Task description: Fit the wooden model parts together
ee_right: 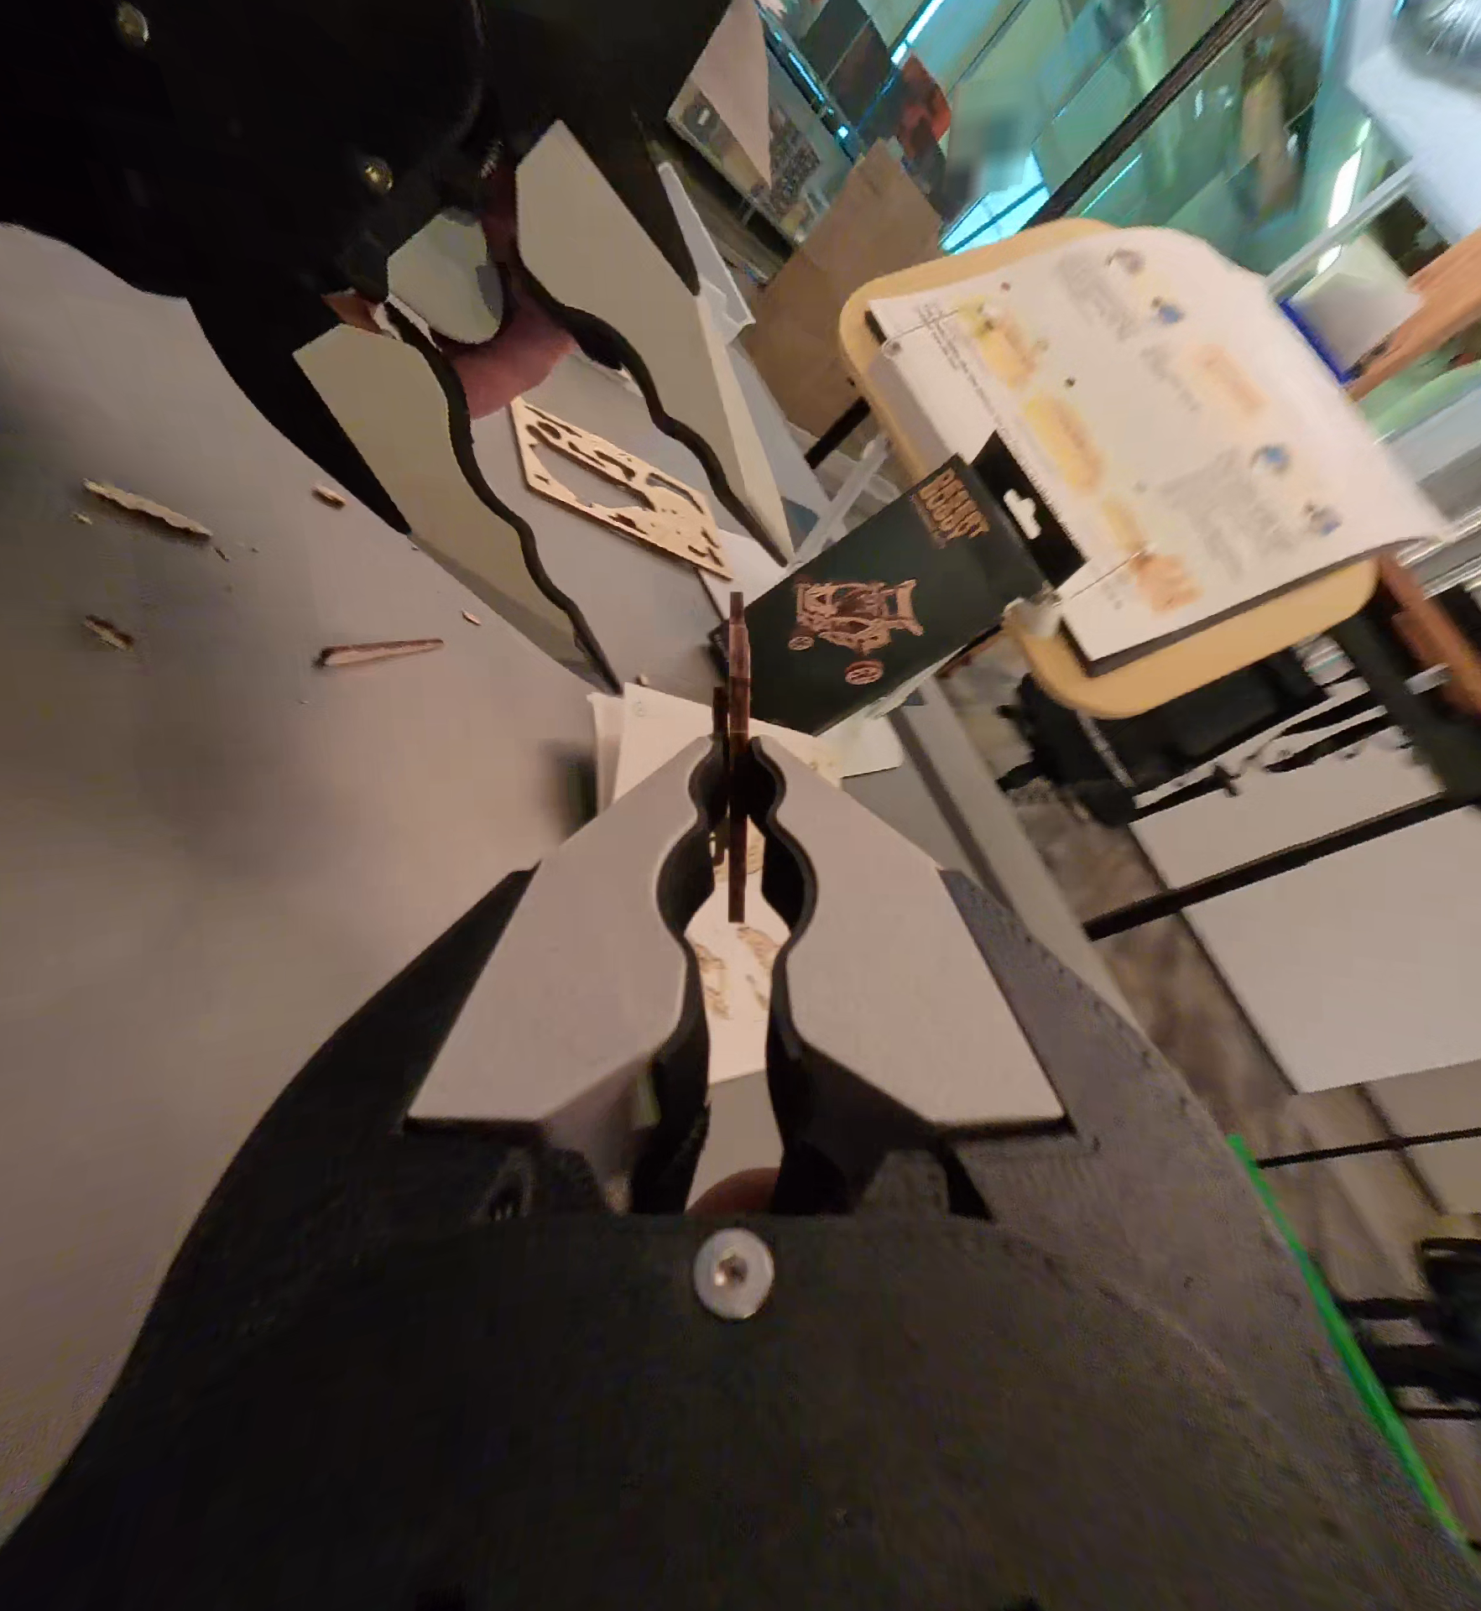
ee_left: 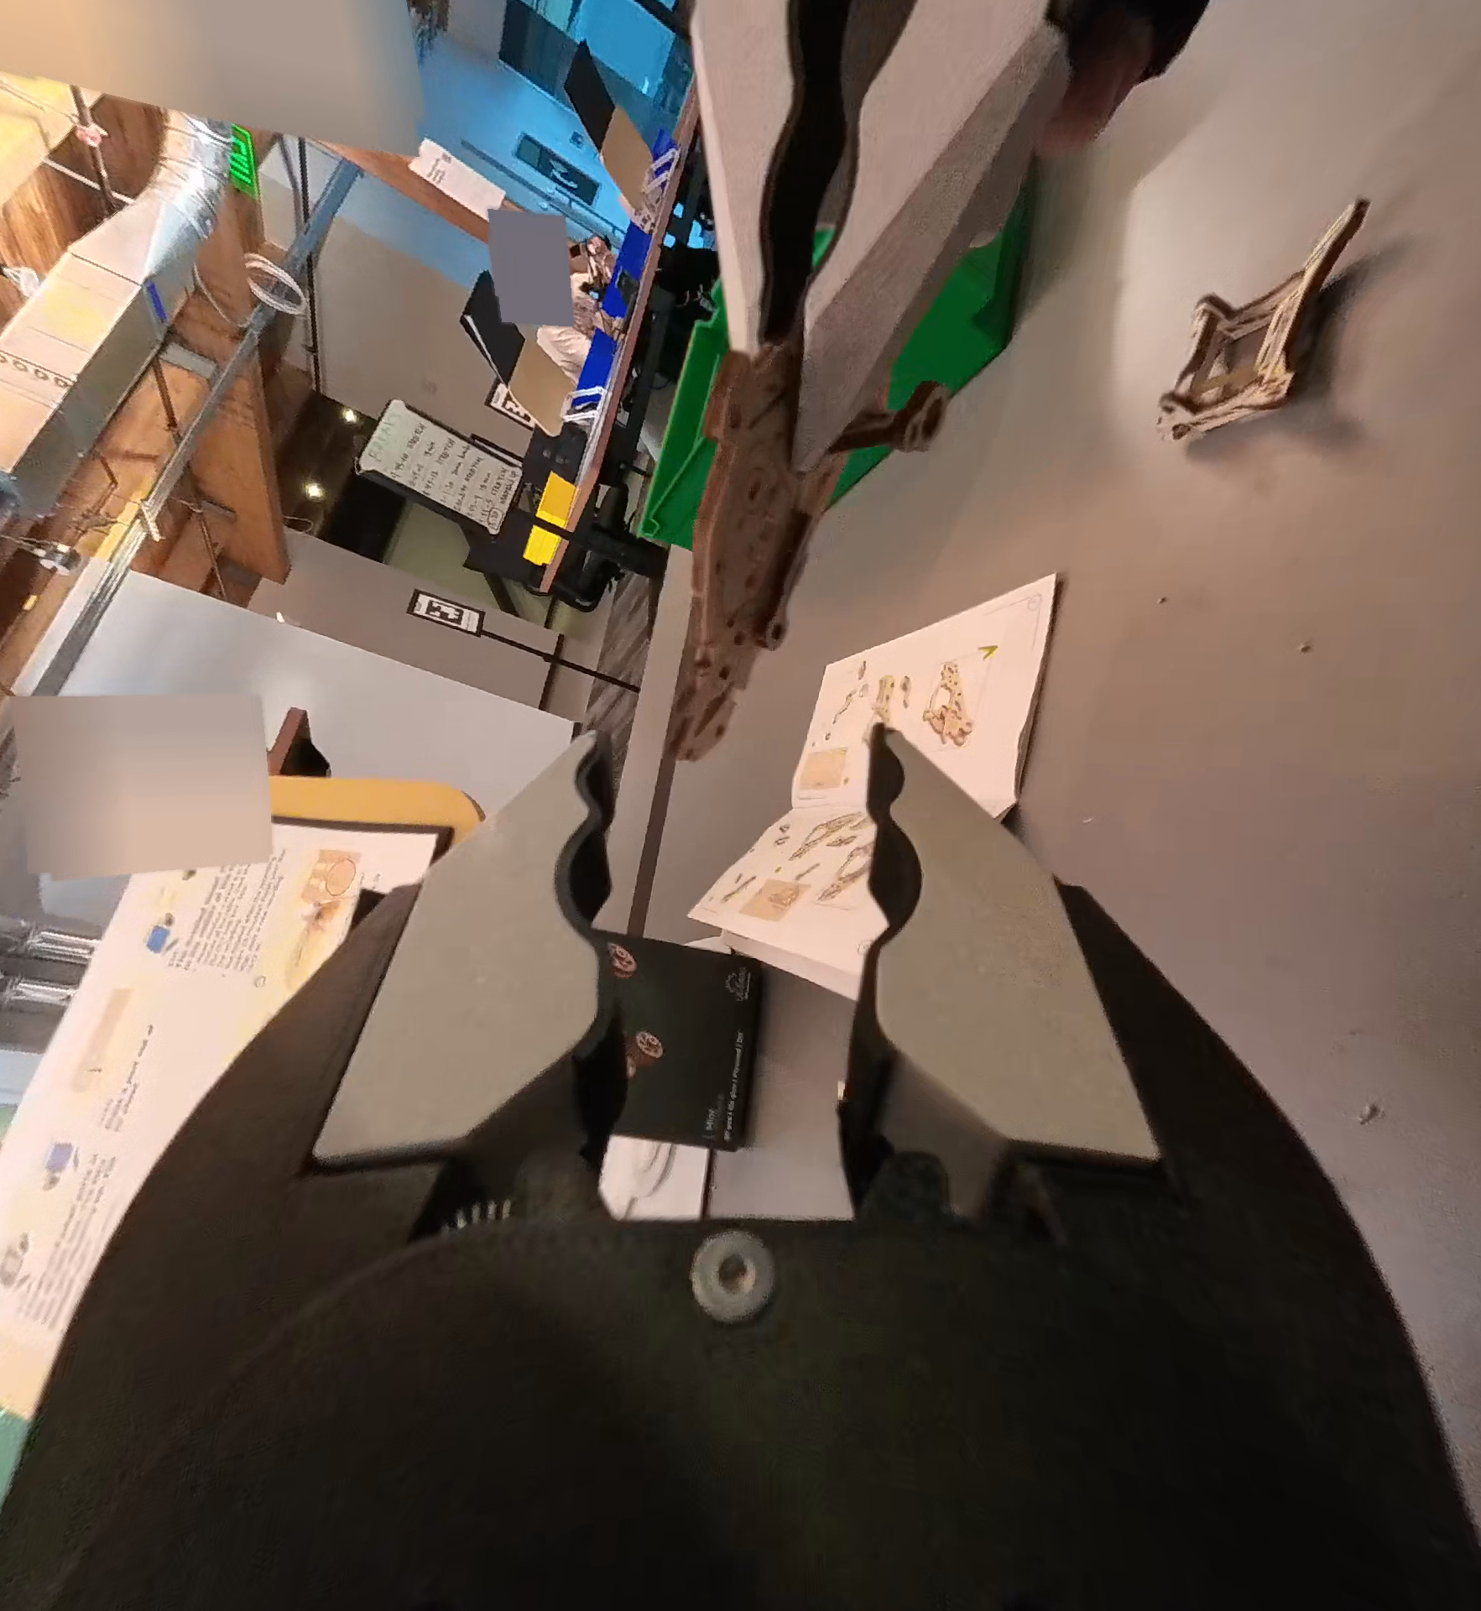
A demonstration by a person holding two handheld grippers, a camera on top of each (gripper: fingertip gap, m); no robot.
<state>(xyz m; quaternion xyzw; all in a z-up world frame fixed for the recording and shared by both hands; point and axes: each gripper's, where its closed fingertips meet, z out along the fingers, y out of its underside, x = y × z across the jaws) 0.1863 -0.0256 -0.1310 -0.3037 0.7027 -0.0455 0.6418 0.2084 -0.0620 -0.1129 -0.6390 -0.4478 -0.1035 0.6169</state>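
Wooden part [ee_right: 735, 697] clamped edge-on in R gripper [ee_right: 732, 745], L gripper [ee_left: 737, 741] wide apart

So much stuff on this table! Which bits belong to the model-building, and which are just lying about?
Job:
flat brown wooden part clamped in right hand-held gripper
small half-built wooden frame
open instruction booklet
cut-out plywood sheet

Lying about:
green plastic bin
wood offcuts

Thin brown laser-cut wooden model part [ee_right: 737, 689] looks matt with dark scorched edges, the grey tabletop [ee_left: 1242, 785] smooth and dull, the open paper instruction booklet [ee_left: 937, 697] slightly glossy.
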